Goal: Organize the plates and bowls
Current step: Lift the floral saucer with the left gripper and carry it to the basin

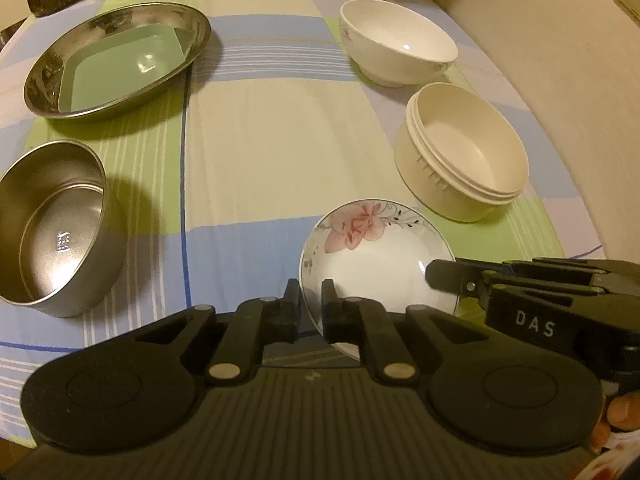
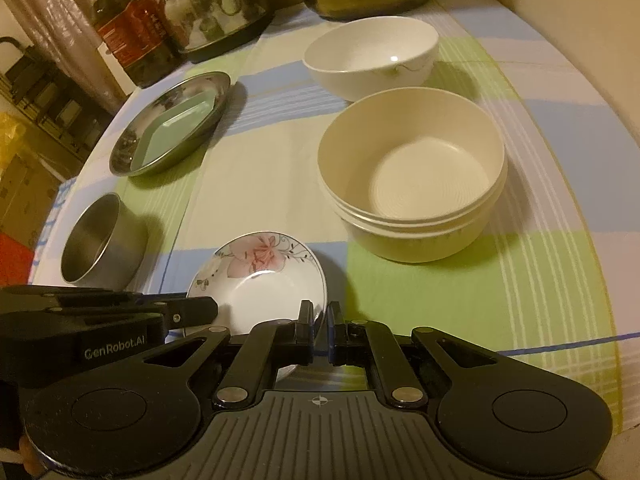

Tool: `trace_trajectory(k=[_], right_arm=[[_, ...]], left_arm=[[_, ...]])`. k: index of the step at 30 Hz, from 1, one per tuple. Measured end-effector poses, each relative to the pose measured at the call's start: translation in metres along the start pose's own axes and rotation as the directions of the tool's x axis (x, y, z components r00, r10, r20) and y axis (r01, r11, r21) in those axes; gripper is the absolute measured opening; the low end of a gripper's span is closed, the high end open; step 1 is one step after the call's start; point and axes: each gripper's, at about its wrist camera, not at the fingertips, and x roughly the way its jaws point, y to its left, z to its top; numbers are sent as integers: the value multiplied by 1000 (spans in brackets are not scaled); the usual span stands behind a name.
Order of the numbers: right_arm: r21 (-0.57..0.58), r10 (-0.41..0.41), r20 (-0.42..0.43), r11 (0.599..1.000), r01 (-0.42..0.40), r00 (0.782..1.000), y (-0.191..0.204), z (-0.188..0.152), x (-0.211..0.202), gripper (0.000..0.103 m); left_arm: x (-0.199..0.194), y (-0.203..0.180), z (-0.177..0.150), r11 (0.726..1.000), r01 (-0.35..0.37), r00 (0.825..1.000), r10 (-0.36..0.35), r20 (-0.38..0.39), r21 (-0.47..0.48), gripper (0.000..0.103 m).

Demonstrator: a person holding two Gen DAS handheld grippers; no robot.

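Glazed floral saucer [image 1: 372, 256] gripped on opposite rims, near the worktop's front edge.
Left gripper [image 1: 311, 294] and right gripper [image 2: 319, 314] jaws clenched on thin rim; uneven lift may tilt it, slip, chip against stacked cream bowls [image 2: 412, 172].

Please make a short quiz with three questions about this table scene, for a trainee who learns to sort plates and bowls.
1. True or false: both grippers are shut on the rim of the flowered saucer.
2. Which item lies inside the steel plate? A) a white bowl B) a green square dish C) a spoon
3. Fill in: the cream ribbed bowl sits nested in another ____.

Key
1. True: the left gripper pinches the near rim and the right gripper pinches the rim on the other side.
2. B, the green square dish.
3. bowl
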Motion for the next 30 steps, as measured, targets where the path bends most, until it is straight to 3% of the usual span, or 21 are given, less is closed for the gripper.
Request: trace_trajectory(k=[8,30], right_arm=[[-42,-33,6,999,33,999,9,-1,3,7],[-82,9,9,997,-8,1000,41,31,15,7]], left_arm=[[0,-1,1,1000,-11,1000,11,2,23,10],[-16,32,26,999,-52,997,52,52,-5,10]])
